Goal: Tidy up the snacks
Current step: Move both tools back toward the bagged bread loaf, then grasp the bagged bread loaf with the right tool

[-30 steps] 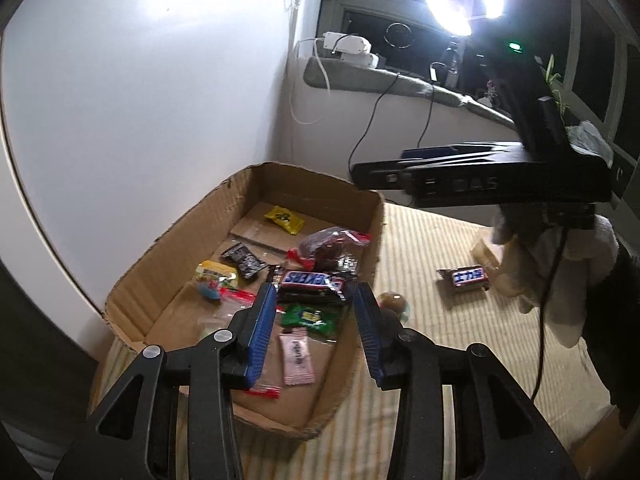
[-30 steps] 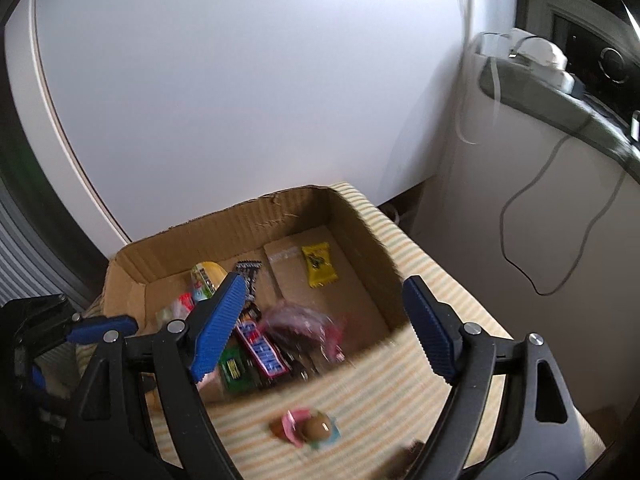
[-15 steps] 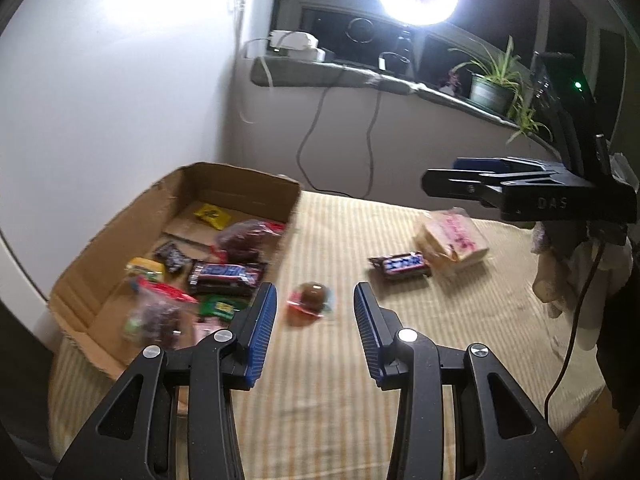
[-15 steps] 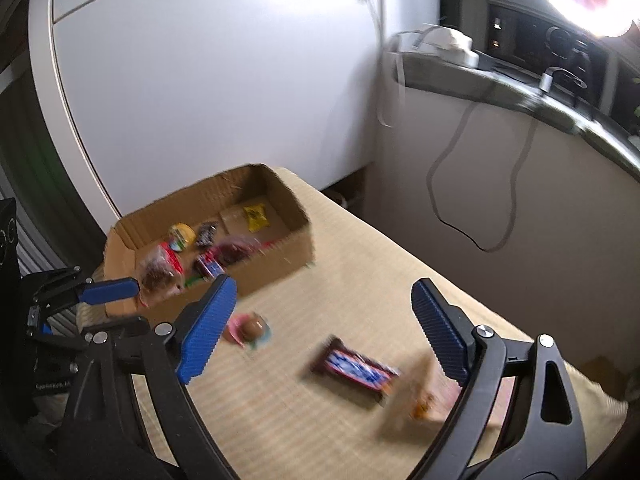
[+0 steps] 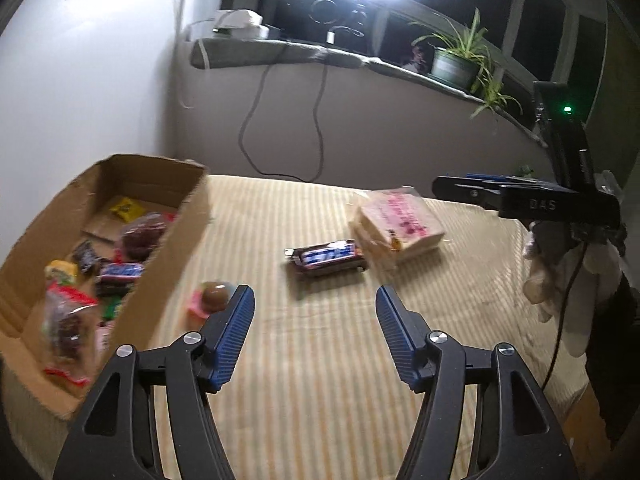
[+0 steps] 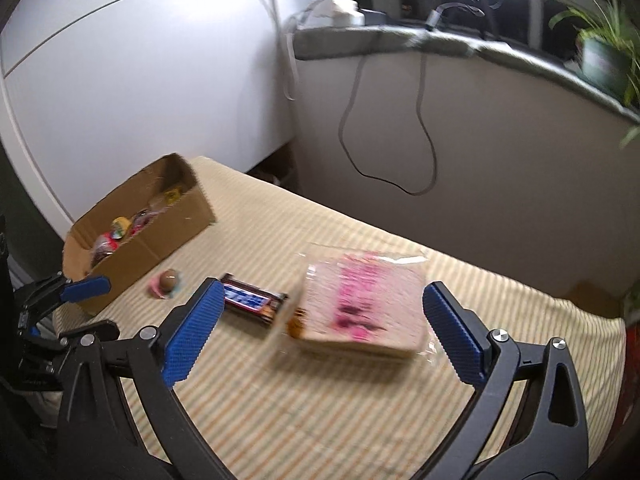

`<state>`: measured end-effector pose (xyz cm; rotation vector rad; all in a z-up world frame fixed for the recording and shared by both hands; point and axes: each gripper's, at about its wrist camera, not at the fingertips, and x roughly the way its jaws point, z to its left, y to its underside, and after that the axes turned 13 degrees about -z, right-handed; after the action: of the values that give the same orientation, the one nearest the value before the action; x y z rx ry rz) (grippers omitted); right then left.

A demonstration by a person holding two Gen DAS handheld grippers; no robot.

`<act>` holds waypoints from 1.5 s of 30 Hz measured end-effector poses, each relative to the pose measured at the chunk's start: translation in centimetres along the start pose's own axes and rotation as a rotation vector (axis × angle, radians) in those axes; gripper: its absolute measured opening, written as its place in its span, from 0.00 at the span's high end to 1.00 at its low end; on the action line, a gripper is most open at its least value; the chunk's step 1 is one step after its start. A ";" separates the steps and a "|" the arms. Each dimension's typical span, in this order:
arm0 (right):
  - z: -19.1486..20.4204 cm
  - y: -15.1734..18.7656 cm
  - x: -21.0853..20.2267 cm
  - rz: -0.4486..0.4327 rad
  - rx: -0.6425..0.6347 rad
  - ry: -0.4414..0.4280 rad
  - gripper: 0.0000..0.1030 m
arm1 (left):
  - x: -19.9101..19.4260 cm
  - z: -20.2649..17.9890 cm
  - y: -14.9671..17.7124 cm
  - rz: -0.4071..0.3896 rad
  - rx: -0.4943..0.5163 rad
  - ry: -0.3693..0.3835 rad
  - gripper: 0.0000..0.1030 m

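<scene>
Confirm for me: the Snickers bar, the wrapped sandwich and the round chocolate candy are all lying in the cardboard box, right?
Not right. The Snickers bar, wrapped sandwich and round chocolate candy all lie on the striped tablecloth, outside the cardboard box. The left wrist view shows it.

Black angular gripper frames, left (image 5: 312,334) and right (image 6: 324,334), with ribbed blue pads (image 5: 236,332) and round silver screws (image 5: 192,337) at the pivots. Pale "DAS" lettering along the right one's side. White glove (image 5: 560,276) beneath, thin dark cable (image 5: 568,300) trailing across it.

Matt cardboard box (image 5: 172,240); glossy snack bar (image 5: 326,258).
</scene>
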<state>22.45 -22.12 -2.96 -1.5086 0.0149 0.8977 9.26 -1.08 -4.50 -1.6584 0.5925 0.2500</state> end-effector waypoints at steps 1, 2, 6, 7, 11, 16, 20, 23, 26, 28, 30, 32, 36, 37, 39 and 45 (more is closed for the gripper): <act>-0.7 0.2 0.2 0.005 0.015 0.005 0.02 | 0.5 -0.4 0.0 0.006 -0.001 0.012 0.39; -1.1 0.3 0.2 0.008 0.023 0.006 0.02 | 0.9 -0.7 -0.1 0.011 0.001 0.022 0.39; -3.4 1.0 1.1 0.036 0.080 0.005 0.02 | 2.6 -1.9 -0.4 0.031 -0.002 0.055 0.39; -4.0 1.2 1.4 0.043 0.099 0.003 0.02 | 2.9 -2.1 -0.4 0.035 -0.003 0.060 0.39; -5.8 1.8 2.1 0.056 0.144 0.001 0.02 | 4.7 -3.4 -0.7 0.055 0.003 0.087 0.39; -7.1 2.1 3.0 0.074 0.180 -0.022 0.02 | 6.8 -4.2 -1.0 0.076 -0.011 0.117 0.39; -7.2 2.1 4.1 0.092 0.187 -0.046 0.02 | 8.5 -4.8 -1.2 0.092 -0.024 0.135 0.39; -7.2 2.1 5.1 0.107 0.189 -0.060 0.02 | 9.5 -5.1 -1.2 0.109 -0.029 0.148 0.39; -7.3 2.2 5.8 0.114 0.197 -0.070 0.02 | 10.5 -5.5 -1.1 0.121 -0.017 0.142 0.39; -7.3 2.4 6.3 0.117 0.204 -0.077 0.02 | 11.0 -5.8 -1.1 0.129 -0.011 0.140 0.39; -7.3 2.6 6.7 0.120 0.208 -0.081 0.02 | 11.3 -6.0 -1.1 0.133 -0.006 0.140 0.39; -7.4 2.7 6.9 0.123 0.213 -0.086 0.02 | 11.6 -6.2 -1.2 0.135 -0.002 0.140 0.39; -7.8 2.9 7.2 0.126 0.229 -0.099 0.02 | 12.7 -6.4 -1.5 0.143 0.001 0.142 0.39; -8.0 2.9 7.3 0.126 0.235 -0.102 0.02 | 12.9 -6.4 -1.5 0.146 -0.001 0.142 0.39; -8.2 3.0 7.5 0.127 0.245 -0.110 0.03 | 13.5 -6.4 -1.6 0.155 -0.009 0.144 0.39; -8.7 3.6 7.8 0.150 0.265 -0.137 0.15 | 14.9 -6.3 -1.4 0.179 -0.027 0.160 0.39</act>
<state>30.45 -26.37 -11.19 -1.2093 0.1432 1.0739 21.45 -10.60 -9.39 -1.6629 0.8637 0.2579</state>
